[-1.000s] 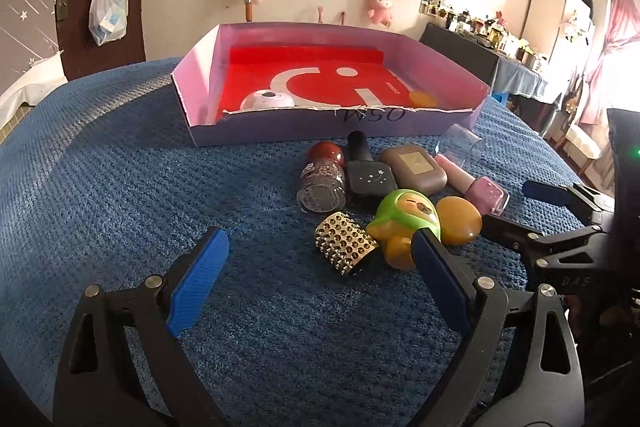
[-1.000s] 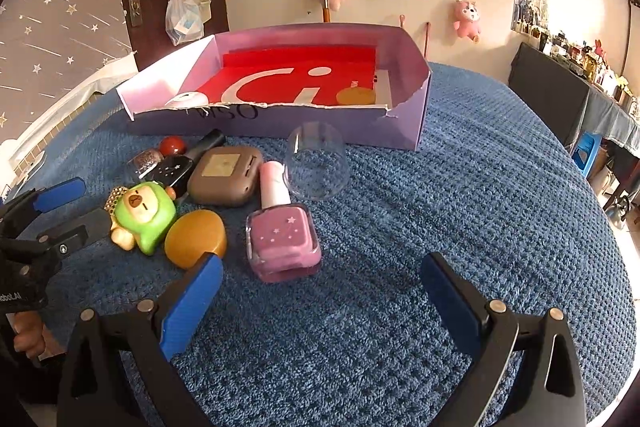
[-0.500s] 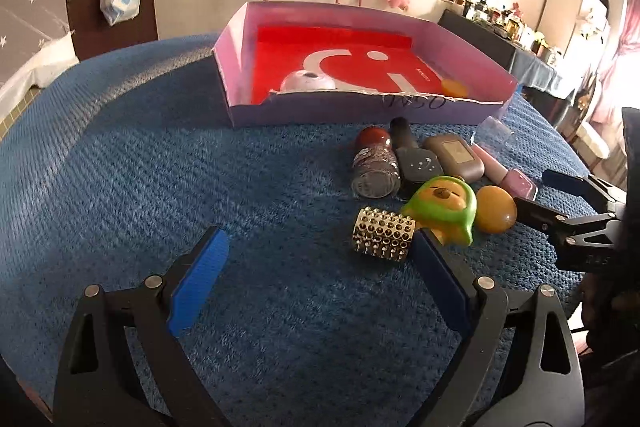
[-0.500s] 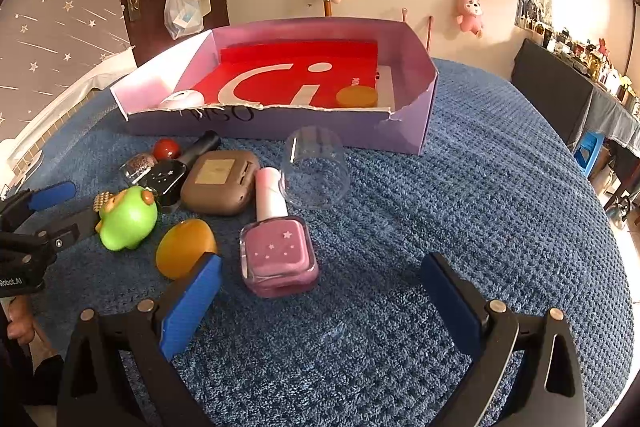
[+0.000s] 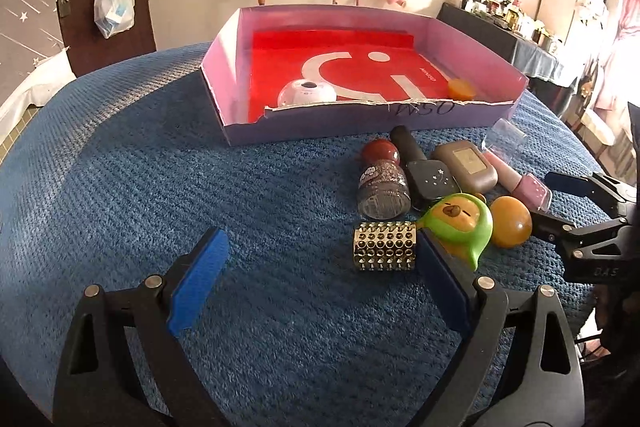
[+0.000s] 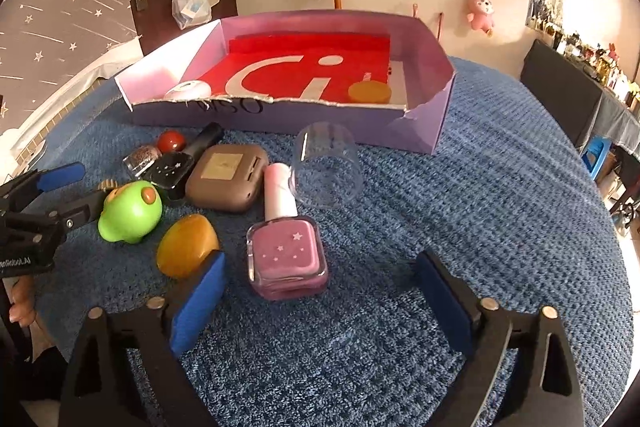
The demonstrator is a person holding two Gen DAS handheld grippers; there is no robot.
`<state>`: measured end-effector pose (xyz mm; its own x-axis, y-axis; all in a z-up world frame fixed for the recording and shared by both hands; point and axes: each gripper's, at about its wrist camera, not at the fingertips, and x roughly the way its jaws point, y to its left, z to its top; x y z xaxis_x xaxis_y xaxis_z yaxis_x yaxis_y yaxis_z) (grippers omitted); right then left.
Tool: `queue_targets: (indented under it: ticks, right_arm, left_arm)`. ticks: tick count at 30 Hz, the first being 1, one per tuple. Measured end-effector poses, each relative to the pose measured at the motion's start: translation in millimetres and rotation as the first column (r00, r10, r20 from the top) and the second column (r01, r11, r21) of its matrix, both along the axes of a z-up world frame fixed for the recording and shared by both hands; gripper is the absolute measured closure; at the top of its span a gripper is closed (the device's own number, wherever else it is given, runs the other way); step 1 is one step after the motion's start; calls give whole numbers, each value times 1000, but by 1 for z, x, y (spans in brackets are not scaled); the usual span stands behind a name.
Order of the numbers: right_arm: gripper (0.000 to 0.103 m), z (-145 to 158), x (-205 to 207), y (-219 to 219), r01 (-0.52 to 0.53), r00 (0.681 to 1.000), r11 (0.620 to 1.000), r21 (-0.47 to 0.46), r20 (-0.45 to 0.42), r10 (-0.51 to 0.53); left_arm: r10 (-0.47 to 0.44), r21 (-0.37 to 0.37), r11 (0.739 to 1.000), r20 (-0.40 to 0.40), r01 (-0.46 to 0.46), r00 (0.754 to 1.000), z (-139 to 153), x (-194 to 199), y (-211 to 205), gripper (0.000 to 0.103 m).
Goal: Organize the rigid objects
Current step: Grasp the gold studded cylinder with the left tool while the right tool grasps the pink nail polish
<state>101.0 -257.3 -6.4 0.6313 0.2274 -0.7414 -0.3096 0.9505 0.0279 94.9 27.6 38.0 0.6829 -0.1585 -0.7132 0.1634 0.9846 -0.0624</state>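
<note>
Several small items lie on a blue cloth in front of a purple box [image 5: 224, 99] with a red floor. My left gripper [image 5: 320, 279] is open and holds nothing. Its right finger sits just beside a gold studded cylinder [image 5: 384, 246] and a green toy [image 5: 460, 223]. My right gripper [image 6: 322, 303] is open and its jaws are closing. A pink nail polish bottle [image 6: 286, 259] lies just ahead of its fingertips, untouched by the pads. An amber stone [image 6: 186, 245] rests against the gripper's left finger. My right gripper [image 5: 560, 195] also shows in the left wrist view.
A brown case [image 6: 226, 177], a dark bottle [image 5: 424, 175], a glitter bottle [image 5: 382, 183] and a clear cup [image 6: 326, 167] lie by the box. Inside it are a white round item [image 5: 307, 93] and an orange lid [image 6: 370, 93]. Bare cloth lies left and right.
My left gripper has shifted left, so the pile now sits further right in its view. The green toy has turned. My right gripper's jaws have narrowed slightly, and the pink bottle looks a little closer.
</note>
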Motion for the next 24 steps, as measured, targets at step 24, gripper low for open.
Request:
queue_targets:
  ticks: [24]
  right_arm:
    - [40, 6, -4, -6, -79, 997, 995, 67, 6, 79]
  left_arm:
    - [-170, 26, 985, -44, 171, 984, -4, 10, -5, 32]
